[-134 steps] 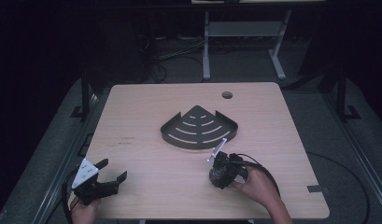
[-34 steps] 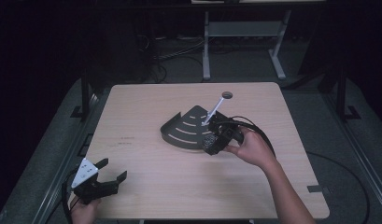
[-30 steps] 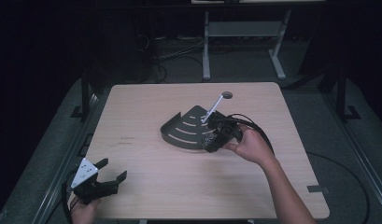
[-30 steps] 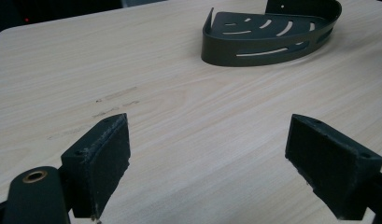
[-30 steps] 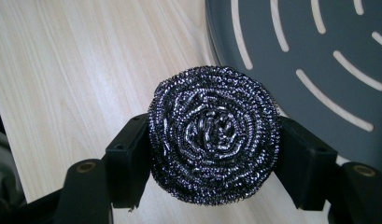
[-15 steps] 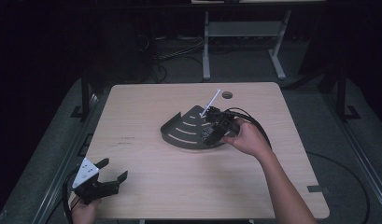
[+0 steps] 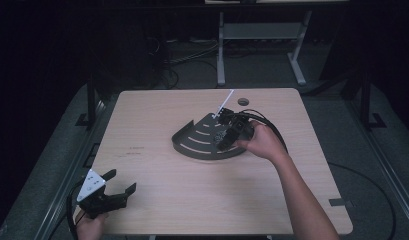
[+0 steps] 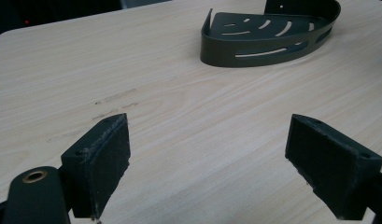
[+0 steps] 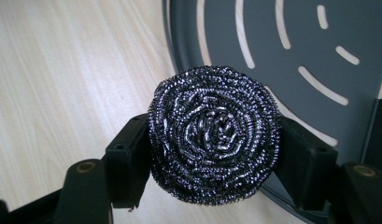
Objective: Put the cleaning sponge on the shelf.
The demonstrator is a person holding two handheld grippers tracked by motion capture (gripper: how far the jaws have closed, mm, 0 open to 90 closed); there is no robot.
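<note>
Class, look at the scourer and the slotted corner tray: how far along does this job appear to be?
Done: the right tongs have the steel scourer clamped and over the tray. In hand: it hangs above the tray's edge, not released. Left: probably setting it down inside and letting go. The left tongs sit open near the table's corner.

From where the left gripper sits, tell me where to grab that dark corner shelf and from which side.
Grip the corner shelf by its curved front wall, with one jaw outside and one inside, coming down from above on the near side. The wall stands upright, thin and slotted, and faces the open left gripper. The right gripper, holding the steel scourer, hangs over the shelf's far right part, so probably avoid that side.
</note>
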